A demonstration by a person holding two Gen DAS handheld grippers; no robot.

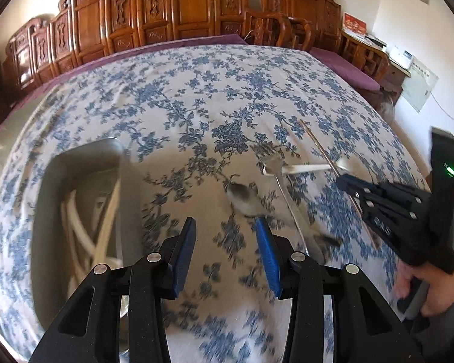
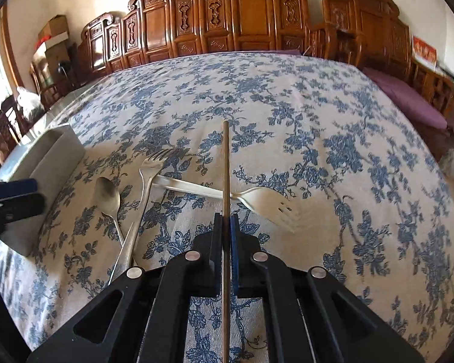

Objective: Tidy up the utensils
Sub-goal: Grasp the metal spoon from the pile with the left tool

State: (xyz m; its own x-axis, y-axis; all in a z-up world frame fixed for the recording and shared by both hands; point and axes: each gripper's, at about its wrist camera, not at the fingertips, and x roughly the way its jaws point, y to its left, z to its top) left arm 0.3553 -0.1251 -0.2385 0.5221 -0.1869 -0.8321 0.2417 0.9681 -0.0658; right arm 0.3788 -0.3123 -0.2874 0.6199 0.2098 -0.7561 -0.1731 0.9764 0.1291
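On the floral tablecloth (image 2: 317, 115), the right gripper (image 2: 226, 220) pinches a chopstick (image 2: 226, 166) above two crossed forks (image 2: 146, 178) and a spoon (image 2: 107, 195), while the left gripper (image 1: 225, 242) gapes empty beside the grey bin (image 1: 84, 163) near the cloth's left edge.

My left gripper (image 1: 225, 231) hangs with jaws spread wide; my right gripper (image 2: 226, 222) is clamped tight, level and pointing forward.

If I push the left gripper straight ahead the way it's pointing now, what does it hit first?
Most likely the spoon, lying on the tablecloth just beyond the open left gripper, slightly right of its midline. The frame is motion-blurred, so depth is uncertain.
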